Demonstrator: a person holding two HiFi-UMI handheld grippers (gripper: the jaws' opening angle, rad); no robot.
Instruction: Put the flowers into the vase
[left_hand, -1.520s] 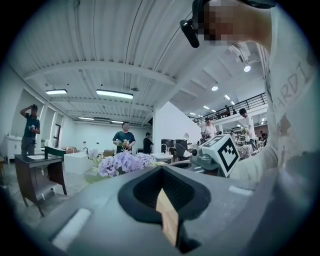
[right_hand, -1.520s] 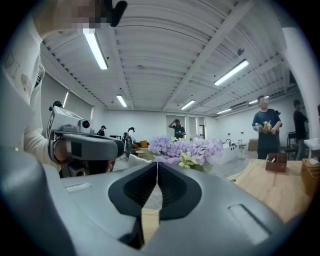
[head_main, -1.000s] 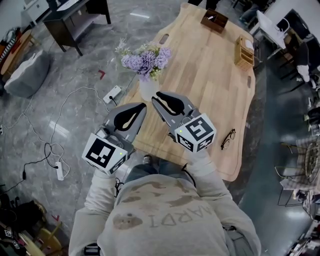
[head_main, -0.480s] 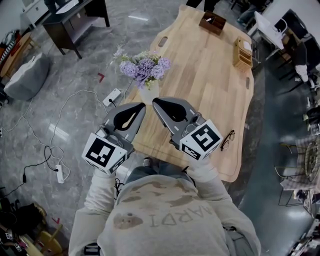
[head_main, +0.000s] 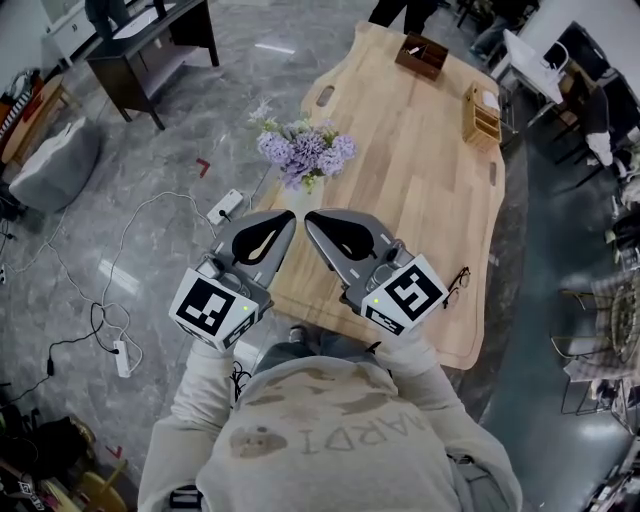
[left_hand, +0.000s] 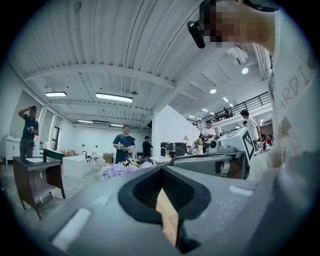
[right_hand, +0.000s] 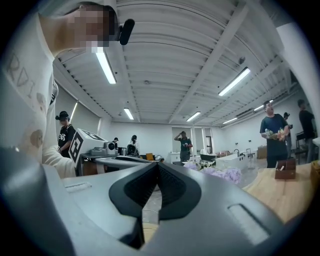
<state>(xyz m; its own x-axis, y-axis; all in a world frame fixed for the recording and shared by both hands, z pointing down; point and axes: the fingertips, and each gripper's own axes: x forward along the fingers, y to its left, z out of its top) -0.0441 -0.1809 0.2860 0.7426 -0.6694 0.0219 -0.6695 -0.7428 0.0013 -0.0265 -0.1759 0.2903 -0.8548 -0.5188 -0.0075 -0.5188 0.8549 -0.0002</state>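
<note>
Purple flowers (head_main: 305, 155) seemingly in vase (head_main: 287, 196); tools (head_main: 283, 216) (head_main: 312, 217) closed

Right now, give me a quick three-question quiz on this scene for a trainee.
1. True or false: the flowers already stand in the vase.
2. The left gripper and the right gripper are both: A) shut and empty, B) wide open, C) holding stems.
3. Fill in: near the right edge of the table, close to the person, lies a pair of ____.

Key: 1 true. 2 A. 3 glasses.
</note>
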